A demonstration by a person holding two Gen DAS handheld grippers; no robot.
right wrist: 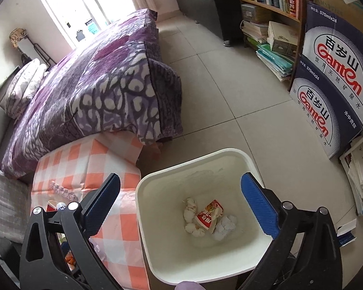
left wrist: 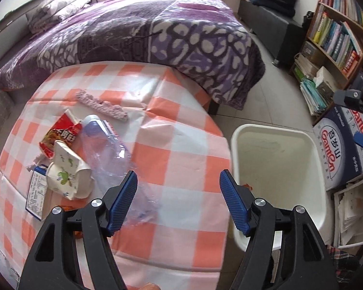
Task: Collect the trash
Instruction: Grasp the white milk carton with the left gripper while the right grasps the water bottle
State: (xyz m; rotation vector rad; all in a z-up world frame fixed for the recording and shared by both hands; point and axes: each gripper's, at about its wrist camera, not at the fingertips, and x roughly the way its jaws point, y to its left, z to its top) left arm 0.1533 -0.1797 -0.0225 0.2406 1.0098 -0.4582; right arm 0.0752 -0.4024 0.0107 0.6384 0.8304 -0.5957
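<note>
Here, left claw spread wide, empty, above the checked tablecloth; right claw fully released over the bin.

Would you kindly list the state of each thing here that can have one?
Left gripper: open, empty, over the table.
Right gripper: open, empty, above the bin.
Bin: upright, uncovered, holding wrapper and crumpled tissues.
Plastic bottle: lying flat.
Paper cup: crushed.

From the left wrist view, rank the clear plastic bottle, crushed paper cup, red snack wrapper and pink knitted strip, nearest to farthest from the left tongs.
Left tongs:
1. Clear plastic bottle, beside the left finger.
2. Crushed paper cup, farther left.
3. Red snack wrapper, behind the cup.
4. Pink knitted strip, farthest back.
</note>
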